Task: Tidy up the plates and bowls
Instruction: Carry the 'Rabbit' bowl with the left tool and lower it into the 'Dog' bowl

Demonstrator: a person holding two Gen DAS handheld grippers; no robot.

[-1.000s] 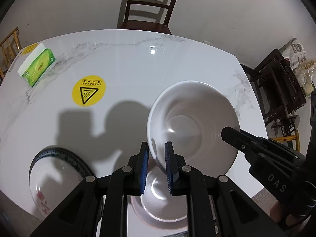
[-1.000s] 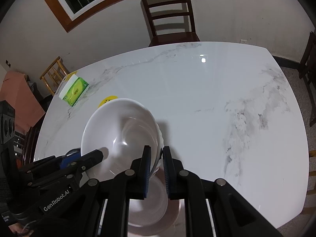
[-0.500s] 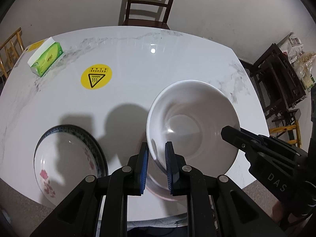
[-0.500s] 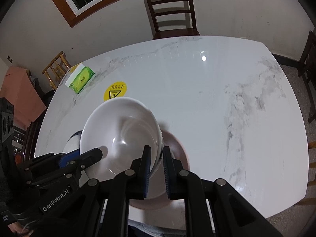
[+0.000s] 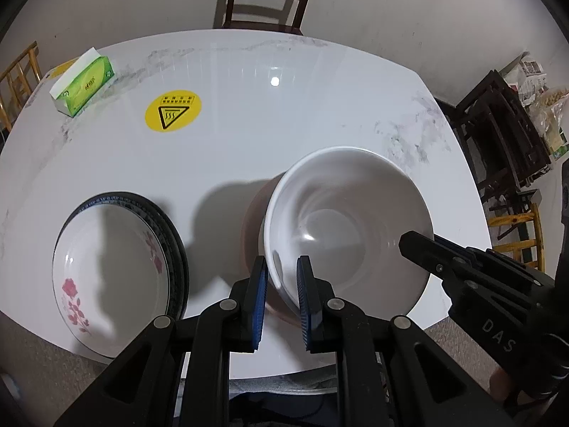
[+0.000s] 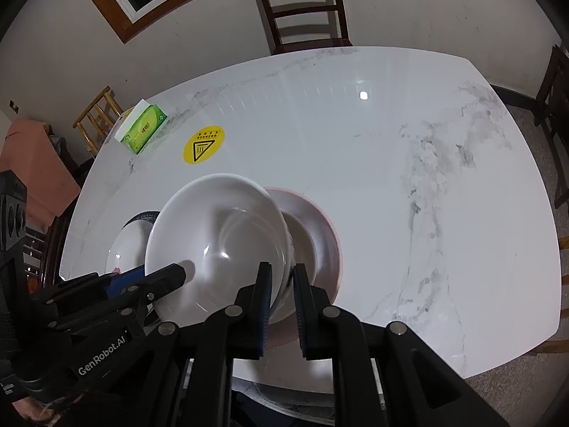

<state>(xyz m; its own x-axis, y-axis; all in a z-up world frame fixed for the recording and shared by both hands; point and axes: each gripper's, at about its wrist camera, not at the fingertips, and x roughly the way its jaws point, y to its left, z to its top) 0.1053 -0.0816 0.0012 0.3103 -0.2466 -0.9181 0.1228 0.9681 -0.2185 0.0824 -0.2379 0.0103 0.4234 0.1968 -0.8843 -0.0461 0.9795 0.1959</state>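
Left gripper (image 5: 281, 299) and right gripper (image 6: 281, 299) each pinch opposite rim edges of one plain white ceramic bowl (image 5: 348, 227), held above a shallow pink plate (image 6: 320, 238) on the white marble-patterned table (image 6: 373, 163). A floral white plate with dark rim (image 5: 113, 270) lies beside it. Judged: bowl not yet set down; stacking remains unfinished.

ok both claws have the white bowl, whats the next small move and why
Probably lower it straight down. The left claw and right claw pinch opposite rims of the white bowl, which looks lifted over the pink plate, so it likely nests there.
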